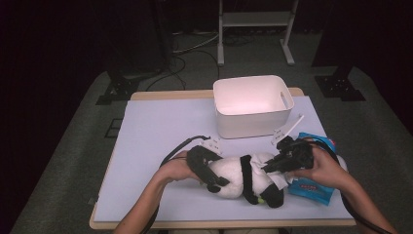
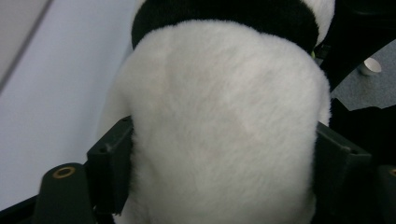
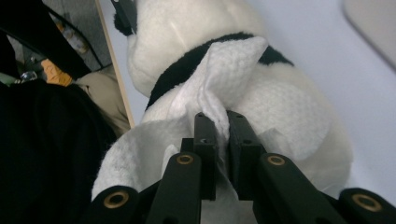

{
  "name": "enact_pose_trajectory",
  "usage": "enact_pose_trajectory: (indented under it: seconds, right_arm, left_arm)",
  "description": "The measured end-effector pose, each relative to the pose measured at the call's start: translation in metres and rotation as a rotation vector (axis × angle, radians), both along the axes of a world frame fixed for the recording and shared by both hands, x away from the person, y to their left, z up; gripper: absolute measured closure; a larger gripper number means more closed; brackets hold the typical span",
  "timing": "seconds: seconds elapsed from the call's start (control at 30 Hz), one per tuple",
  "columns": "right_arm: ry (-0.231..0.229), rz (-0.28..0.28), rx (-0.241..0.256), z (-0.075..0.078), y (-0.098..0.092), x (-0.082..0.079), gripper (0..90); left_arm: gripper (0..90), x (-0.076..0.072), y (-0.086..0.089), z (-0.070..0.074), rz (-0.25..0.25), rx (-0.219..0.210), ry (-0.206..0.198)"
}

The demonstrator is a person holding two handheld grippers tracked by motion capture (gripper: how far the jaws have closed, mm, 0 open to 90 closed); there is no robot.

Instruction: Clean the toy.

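Observation:
A black and white plush panda (image 1: 233, 171) lies on its side near the table's front edge. My left gripper (image 1: 213, 182) comes in from the left and is shut on the toy's white body (image 2: 219, 93), one jaw on each side. My right gripper (image 1: 271, 167) is shut on a white wipe (image 3: 229, 65), which lies pressed against the panda's fur (image 3: 289, 116) by its black band. In the high view the wipe (image 1: 281, 180) hangs under the right gripper at the panda's right end.
A blue packet of wipes (image 1: 311, 191) lies under the right hand at the table's right. A white bin (image 1: 248, 124) stands empty at the back centre. The pale table top (image 1: 156, 136) is bare to the left.

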State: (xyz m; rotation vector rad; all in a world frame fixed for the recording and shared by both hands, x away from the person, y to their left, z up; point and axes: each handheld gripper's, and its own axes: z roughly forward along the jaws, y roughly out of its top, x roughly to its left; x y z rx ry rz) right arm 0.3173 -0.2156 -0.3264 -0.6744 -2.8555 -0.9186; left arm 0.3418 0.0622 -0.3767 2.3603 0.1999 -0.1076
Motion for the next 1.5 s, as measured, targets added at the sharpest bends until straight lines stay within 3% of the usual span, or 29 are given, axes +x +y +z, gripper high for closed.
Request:
enact_pose_trajectory:
  seconds: [0.1,0.23,0.5,0.57,0.7,0.77,0.87,1.03,1.1,1.23,1.33,1.43,1.5]
  right_arm:
    - [-0.025,-0.010,0.033,0.008,-0.003,-0.001,82.8]
    - [-0.046,-0.012,0.038,0.016,-0.005,0.003,82.5]
    - [-0.096,-0.007,0.018,0.024,0.009,0.017,82.4]
    - [-0.090,0.004,0.013,0.022,0.019,0.022,82.4]
    - [-0.089,0.036,-0.017,0.019,0.041,0.028,82.5]
    - [-0.095,0.032,-0.013,0.020,0.046,0.032,82.5]
    - [-0.084,0.018,-0.052,0.020,0.049,0.040,82.5]
    - [-0.088,-0.009,-0.083,0.019,0.038,0.039,82.6]
    - [-0.077,-0.026,-0.074,0.017,0.029,0.037,82.8]
    - [-0.055,-0.036,-0.076,0.007,0.019,0.033,83.2]
    - [-0.046,-0.036,-0.078,0.001,0.015,0.028,83.3]
    - [-0.034,-0.031,-0.079,-0.005,0.011,0.024,83.3]
    - [-0.033,-0.037,-0.072,-0.006,0.008,0.021,83.3]
  left_arm:
    - [23.6,0.003,0.002,0.010,-0.003,-0.011,-0.033]
    - [24.9,0.008,0.003,0.022,-0.008,-0.013,-0.088]
    - [25.0,0.016,0.007,0.040,0.012,0.036,-0.274]
    - [24.8,0.019,0.008,0.039,0.022,0.030,-0.295]
    - [23.3,0.018,0.010,0.025,0.000,0.004,-0.279]
    - [22.5,0.016,0.011,0.020,-0.006,-0.016,-0.274]
    - [21.1,0.013,0.014,0.016,0.005,-0.021,-0.265]
    - [14.1,0.013,0.021,0.005,0.033,-0.016,-0.213]
    - [10.5,0.012,0.022,0.002,0.038,-0.022,-0.198]
    - [7.7,0.009,0.023,0.001,0.025,-0.066,-0.196]
    - [7.6,0.009,0.027,0.000,0.026,-0.112,-0.164]
    - [7.6,0.011,0.034,0.002,0.079,-0.143,-0.118]
    - [4.3,0.012,0.038,0.000,0.105,-0.123,-0.104]
